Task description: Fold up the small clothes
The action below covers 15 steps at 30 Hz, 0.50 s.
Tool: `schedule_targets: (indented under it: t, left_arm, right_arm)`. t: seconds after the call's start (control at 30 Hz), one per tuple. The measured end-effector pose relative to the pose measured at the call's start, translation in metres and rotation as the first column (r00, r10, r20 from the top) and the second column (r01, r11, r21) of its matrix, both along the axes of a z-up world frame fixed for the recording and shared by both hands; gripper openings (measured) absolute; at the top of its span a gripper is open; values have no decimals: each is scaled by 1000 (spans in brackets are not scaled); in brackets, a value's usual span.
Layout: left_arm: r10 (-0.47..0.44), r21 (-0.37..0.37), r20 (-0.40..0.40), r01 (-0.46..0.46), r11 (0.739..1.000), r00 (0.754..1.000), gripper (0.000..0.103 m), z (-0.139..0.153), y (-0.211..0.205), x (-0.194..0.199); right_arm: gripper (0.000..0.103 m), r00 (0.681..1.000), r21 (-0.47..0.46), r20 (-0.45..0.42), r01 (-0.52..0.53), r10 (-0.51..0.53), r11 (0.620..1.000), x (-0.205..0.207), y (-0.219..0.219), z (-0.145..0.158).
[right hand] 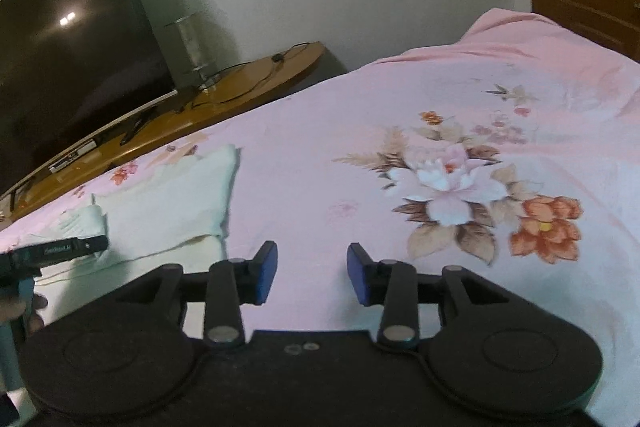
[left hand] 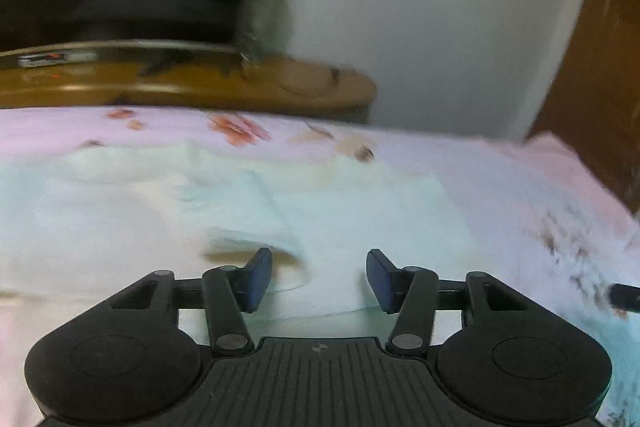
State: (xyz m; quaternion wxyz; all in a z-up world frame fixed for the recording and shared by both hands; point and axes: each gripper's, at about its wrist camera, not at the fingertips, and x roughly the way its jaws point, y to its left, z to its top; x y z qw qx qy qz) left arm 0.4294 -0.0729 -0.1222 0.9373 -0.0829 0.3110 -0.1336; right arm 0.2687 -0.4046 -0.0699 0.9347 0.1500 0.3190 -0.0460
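Your left claw (left hand: 319, 279) and right claw (right hand: 312, 273) gape empty over the soft pink floral bedsheet (right hand: 320, 147); the pale garment (left hand: 160, 211) lies ahead of the left, a glossy wooden shelf (right hand: 248, 83) beyond.

White lettering stands on the side of the left gripper (right hand: 56, 251) where it shows at the left edge of the right wrist view, but it appears mirrored and too small to read. A small round crosshair mark (left hand: 319, 348) sits on the ribbed body of that gripper in its own view. The box (right hand: 70, 159) under the TV bears marks too blurred to make out
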Motion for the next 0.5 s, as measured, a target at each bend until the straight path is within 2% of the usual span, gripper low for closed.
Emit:
schedule_targets:
  t: [0.1, 0.17, 0.23, 0.3, 0.4, 0.5]
  left_arm:
    - [138, 3, -5, -138, 990, 990, 52, 7, 46, -34]
    - [219, 18, -31, -219, 976, 975, 52, 1, 81, -53]
    - [294, 29, -64, -293, 956, 954, 52, -6, 112, -59]
    - [326, 18, -103, -326, 945, 940, 52, -15, 135, -57]
    - [338, 24, -125, -338, 941, 933, 52, -24, 151, -56]
    - [368, -18, -135, -374, 927, 920, 52, -33, 167, -53]
  right_arm:
    - [41, 998, 90, 23, -61, 60, 994, 20, 20, -2]
    - [41, 992, 101, 37, -128, 125, 987, 39, 49, -3]
    - [40, 973, 63, 45, -228, 225, 972, 59, 89, -4]
    - [40, 940, -3, 51, -337, 337, 941, 76, 130, -7]
    - [38, 876, -135, 38, -473, 481, 871, 98, 187, -13]
    - [38, 834, -266, 15, -528, 552, 806, 116, 222, -21]
